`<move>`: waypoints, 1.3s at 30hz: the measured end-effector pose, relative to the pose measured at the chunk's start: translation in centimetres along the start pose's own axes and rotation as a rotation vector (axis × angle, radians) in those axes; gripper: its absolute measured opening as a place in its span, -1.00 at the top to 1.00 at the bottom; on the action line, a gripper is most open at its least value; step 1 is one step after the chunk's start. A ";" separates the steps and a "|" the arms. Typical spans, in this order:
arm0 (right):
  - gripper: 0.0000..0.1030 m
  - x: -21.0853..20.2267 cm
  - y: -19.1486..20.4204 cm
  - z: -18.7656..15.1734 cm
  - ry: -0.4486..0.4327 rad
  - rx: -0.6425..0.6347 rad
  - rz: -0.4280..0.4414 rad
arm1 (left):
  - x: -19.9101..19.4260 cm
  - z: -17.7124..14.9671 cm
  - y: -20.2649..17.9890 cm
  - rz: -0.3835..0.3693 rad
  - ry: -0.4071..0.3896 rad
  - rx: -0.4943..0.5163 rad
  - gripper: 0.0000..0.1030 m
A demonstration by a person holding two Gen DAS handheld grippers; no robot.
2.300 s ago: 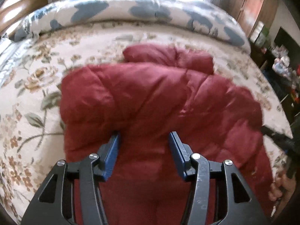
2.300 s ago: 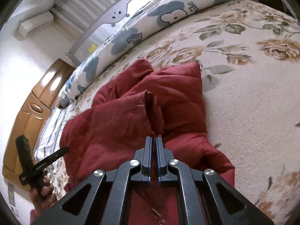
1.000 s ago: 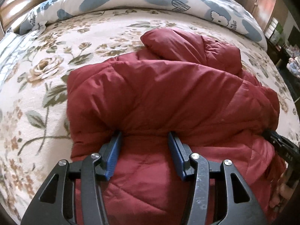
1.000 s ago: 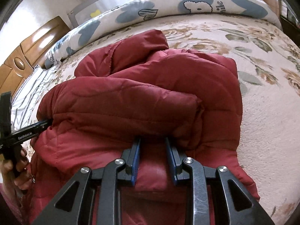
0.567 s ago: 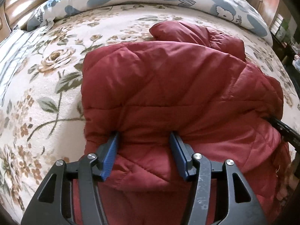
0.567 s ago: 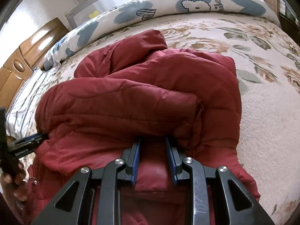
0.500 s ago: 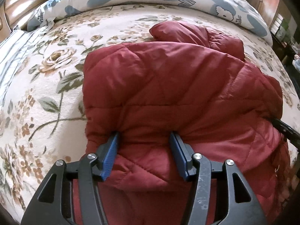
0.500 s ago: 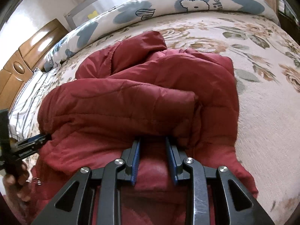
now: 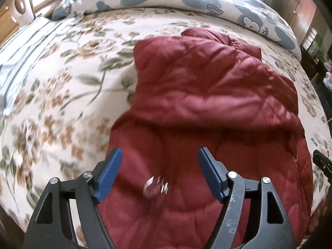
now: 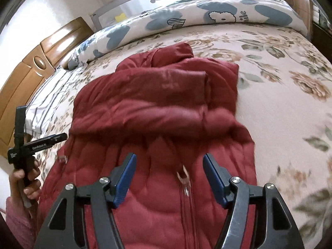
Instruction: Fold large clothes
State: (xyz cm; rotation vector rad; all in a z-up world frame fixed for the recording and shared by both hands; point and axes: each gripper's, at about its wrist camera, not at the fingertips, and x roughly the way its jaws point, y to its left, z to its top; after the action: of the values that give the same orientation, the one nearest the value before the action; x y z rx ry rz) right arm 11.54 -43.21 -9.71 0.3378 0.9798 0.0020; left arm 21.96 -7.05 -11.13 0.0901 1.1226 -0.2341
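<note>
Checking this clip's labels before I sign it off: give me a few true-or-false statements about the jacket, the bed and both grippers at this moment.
1. The red quilted jacket lies on a floral bedspread. True.
2. The right gripper clamps a fold of the jacket. False: its jaws are opening, pads clear of the fabric.
3. The left gripper is shut. False: its jaws are opening, nothing pinched.
4. A rolled duvet with blue patches lies beyond the jacket. True.
5. The jacket hangs from a hanger. False: it lies folded on the bed.
</note>
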 end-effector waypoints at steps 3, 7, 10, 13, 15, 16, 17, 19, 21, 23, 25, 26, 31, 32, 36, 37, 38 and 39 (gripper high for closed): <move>-0.34 -1.1 0.0 -1.8 0.017 0.002 0.007 | -1.2 -2.1 0.9 0.007 -0.004 -0.015 -0.47; -0.36 -2.9 -0.3 -4.4 0.021 0.021 0.003 | -2.8 -4.7 2.3 -0.014 -0.007 -0.053 -0.47; -0.38 -4.0 -0.9 -5.9 0.025 0.041 -0.004 | -3.7 -6.2 3.1 -0.017 -0.011 -0.061 -0.48; -0.41 -5.1 -1.6 -7.2 0.030 0.061 -0.011 | -4.5 -7.8 4.0 -0.012 -0.012 -0.063 -0.49; -0.47 -6.0 -2.2 -8.1 0.029 0.071 -0.021 | -5.0 -8.8 4.7 -0.010 -0.014 -0.068 -0.49; -0.49 -6.3 -2.4 -8.5 0.030 0.075 -0.025 | -5.3 -9.2 5.0 -0.009 -0.016 -0.072 -0.49; -0.50 -6.6 -2.7 -8.9 0.031 0.079 -0.032 | -5.6 -9.8 5.5 -0.010 -0.018 -0.079 -0.49; -0.50 -7.3 -3.4 -9.9 0.034 0.093 -0.046 | -6.0 -10.6 6.1 -0.007 -0.020 -0.088 -0.49; -0.50 -7.8 -3.9 -10.6 0.040 0.107 -0.054 | -6.2 -11.3 6.7 -0.005 -0.017 -0.095 -0.49; -0.50 -8.3 -4.4 -11.4 0.046 0.118 -0.063 | -6.2 -12.0 7.2 -0.011 -0.007 -0.106 -0.49; -0.50 -8.6 -4.8 -12.2 0.056 0.129 -0.065 | -6.1 -12.6 7.6 -0.016 0.001 -0.114 -0.51; -0.50 -8.6 -4.9 -12.6 0.061 0.133 -0.066 | -6.0 -13.0 7.8 -0.020 0.007 -0.118 -0.52; -0.51 -8.7 -5.5 -14.8 0.092 0.160 -0.052 | -6.0 -14.7 8.7 -0.065 0.027 -0.138 -0.52; -0.51 -8.6 -5.6 -15.1 0.098 0.167 -0.044 | -6.0 -15.0 8.8 -0.070 0.029 -0.139 -0.52; -0.51 -8.3 -5.7 -16.5 0.121 0.189 -0.002 | -6.1 -15.9 8.9 -0.103 0.040 -0.137 -0.52; -0.51 -8.2 -5.7 -16.7 0.126 0.190 0.005 | -6.0 -16.0 8.9 -0.115 0.044 -0.138 -0.52; -0.51 -8.1 -5.7 -16.9 0.130 0.192 0.009 | -5.9 -16.3 8.9 -0.128 0.049 -0.140 -0.52; -0.51 -8.0 -5.6 -17.2 0.136 0.192 0.012 | -5.9 -16.5 8.9 -0.137 0.052 -0.139 -0.52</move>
State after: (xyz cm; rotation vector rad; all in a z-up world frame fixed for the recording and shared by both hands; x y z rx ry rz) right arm -7.82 -44.95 -13.56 0.5254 1.1157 -0.0587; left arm 7.07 5.50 -13.39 -0.1047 1.1956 -0.2760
